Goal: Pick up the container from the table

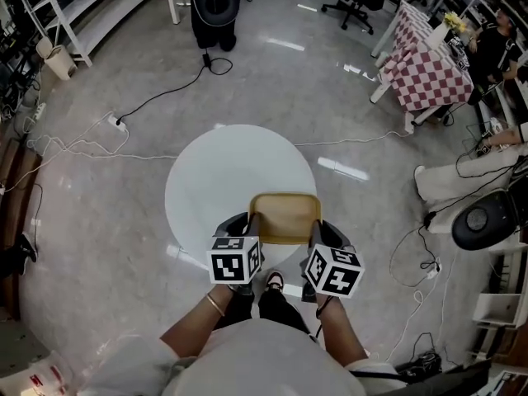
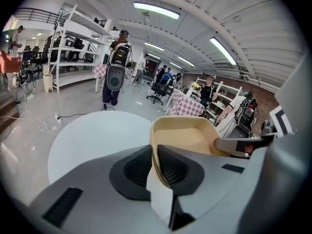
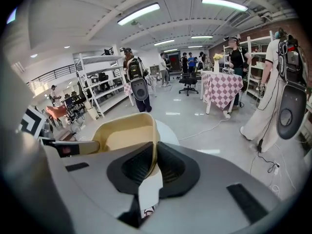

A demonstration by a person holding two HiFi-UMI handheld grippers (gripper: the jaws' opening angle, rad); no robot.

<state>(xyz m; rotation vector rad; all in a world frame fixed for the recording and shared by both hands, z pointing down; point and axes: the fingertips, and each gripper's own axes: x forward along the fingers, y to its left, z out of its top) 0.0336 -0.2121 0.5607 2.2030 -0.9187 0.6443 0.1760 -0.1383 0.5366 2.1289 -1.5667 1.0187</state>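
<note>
As left tongs [image 1: 249, 221], right tongs [image 1: 320, 227] pinch container [image 1: 285, 214] — both angled down

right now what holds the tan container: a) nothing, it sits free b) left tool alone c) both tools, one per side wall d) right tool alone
c: the left tool pinches one side wall of the container, the right tool the opposite wall.

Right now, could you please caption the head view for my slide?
Left gripper and right gripper clamp a beige container over the round white table.

Left claw [image 1: 250, 222], right claw [image 1: 318, 227], side by side, both clamped, tilted down
</note>
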